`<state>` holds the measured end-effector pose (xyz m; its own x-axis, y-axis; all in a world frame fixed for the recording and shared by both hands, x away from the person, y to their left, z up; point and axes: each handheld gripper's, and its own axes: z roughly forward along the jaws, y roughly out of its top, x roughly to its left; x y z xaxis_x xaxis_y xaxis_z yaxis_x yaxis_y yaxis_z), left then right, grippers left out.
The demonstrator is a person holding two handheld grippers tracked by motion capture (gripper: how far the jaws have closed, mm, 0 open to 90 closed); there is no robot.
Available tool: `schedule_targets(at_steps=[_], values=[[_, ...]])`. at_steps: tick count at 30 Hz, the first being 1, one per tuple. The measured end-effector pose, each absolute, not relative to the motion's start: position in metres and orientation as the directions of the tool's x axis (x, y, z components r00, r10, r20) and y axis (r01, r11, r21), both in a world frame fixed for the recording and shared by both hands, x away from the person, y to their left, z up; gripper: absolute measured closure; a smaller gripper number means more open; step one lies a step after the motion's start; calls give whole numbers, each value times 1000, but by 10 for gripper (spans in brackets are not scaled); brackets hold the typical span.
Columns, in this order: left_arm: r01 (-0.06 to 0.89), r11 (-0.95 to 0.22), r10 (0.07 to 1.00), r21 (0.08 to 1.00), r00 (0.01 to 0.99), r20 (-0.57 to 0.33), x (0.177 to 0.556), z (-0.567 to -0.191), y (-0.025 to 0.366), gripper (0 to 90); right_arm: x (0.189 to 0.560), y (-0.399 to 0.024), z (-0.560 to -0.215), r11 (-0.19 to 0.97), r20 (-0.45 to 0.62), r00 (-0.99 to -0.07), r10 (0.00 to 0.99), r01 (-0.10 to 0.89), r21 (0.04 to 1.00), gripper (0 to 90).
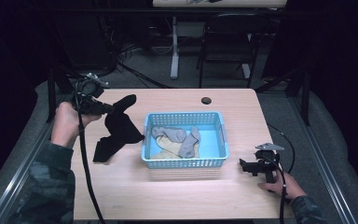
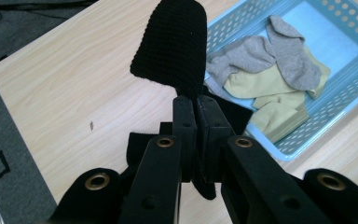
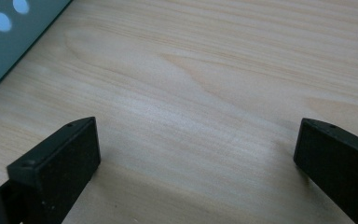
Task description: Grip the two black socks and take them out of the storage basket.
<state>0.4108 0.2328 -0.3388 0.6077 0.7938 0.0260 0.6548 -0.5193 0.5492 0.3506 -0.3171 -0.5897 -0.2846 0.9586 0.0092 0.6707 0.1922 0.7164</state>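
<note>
Left claw [image 1: 106, 108]: raised in left hand [image 1: 67, 122], jaws pressed together, pointing across toward the person's right. Right claw [image 1: 245, 166]: held low in right hand [image 1: 279, 185], jaws spread wide, nothing between them.

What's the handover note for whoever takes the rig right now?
Left gripper: shut on the black sock, held left of the blue basket, its tail trailing on the table.
Right gripper: open, holding nothing, low over bare table right of the basket.
Done: grey socks and beige socks lie in the basket.
Left: probably carry the black sock over the rim and release it inside.
</note>
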Motion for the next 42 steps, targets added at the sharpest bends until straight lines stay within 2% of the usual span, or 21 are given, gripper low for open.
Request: schedule_targets(at_steps=[10,28,32,35,37,40,42], values=[[706,-479,827,522,562,-1,408,-361,260,870,351,-317,-590,192,9,-284,959,671,717,0],[814,-410,866,412,489,-105,419,-450,275,857,351,-317,-590,191,10,-284,959,671,716,0],[829,-408,872,384,478,-107,424,-468,271,825,351,-317,-590,192,10,-284,959,671,716,0],[838,-378,880,395,457,-128,428,-475,273,762,351,-317,-589,198,6,-289,957,673,713,0],[832,-362,886,420,447,-121,426,-474,274,647,351,-317,-589,198,6,-288,958,673,713,0],[820,-343,899,458,428,-93,418,-468,275,367,351,-317,-590,192,9,-285,959,671,716,0],[803,-343,904,487,423,-61,410,-463,276,227,351,-317,-590,192,10,-285,959,671,716,0]])
